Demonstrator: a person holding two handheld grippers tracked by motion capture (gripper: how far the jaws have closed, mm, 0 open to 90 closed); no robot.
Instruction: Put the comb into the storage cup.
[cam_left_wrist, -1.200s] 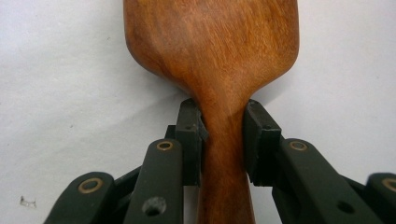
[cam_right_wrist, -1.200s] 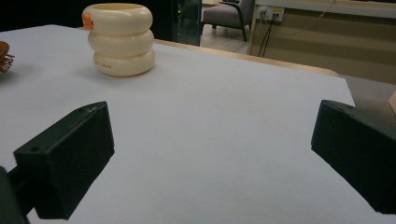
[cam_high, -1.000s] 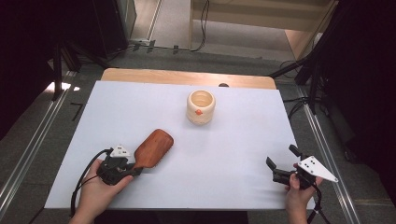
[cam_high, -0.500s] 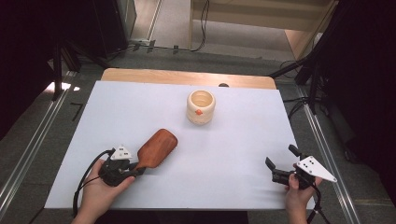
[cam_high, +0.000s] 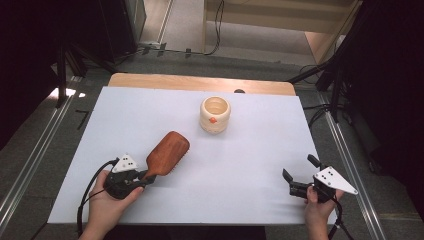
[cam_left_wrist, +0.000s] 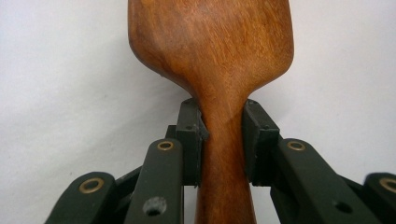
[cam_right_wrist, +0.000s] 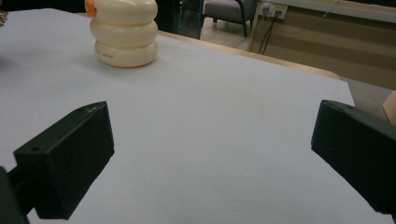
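Left gripper (cam_high: 141, 181): sitting near the front-left corner of the table (cam_high: 260, 165), in the person's left hand (cam_high: 107, 205); its 2 jaws are clamping the neck of the wooden hairbrush (cam_high: 166, 153), 1 pad on each side, as the left gripper view is showing (cam_left_wrist: 223, 140).

Wooden hairbrush: lying at a slant over the front-left part of the white table top, handle toward the front edge and paddle head pointing toward the middle; its wooden back is facing up and the bristle side is facing down (a few bristles are peeking out along the lower edge in the high view). Whether the head is resting on the surface or hanging just above it, I cannot tell.

Cream holder (cam_high: 215, 115): standing upright near the middle of the back edge, well apart from the brush; it is a ribbed, ring-stacked pot with an open mouth and a small orange mark on its front (cam_right_wrist: 123, 32).

Right gripper (cam_high: 299, 176): resting near the front-right corner in the person's right hand (cam_high: 317, 210), jaws spread wide with nothing between them, facing across the table toward the holder.

Step in hand: the brush is looking firmly gripped and ready to be carried, so this is probably the start of the carry.

Next move: it is likely calling for lifting the brush clear and moving it toward the back edge, perhaps to the holder (its mouth is looking narrow for the paddle head, so handle-first would be the safer entry).
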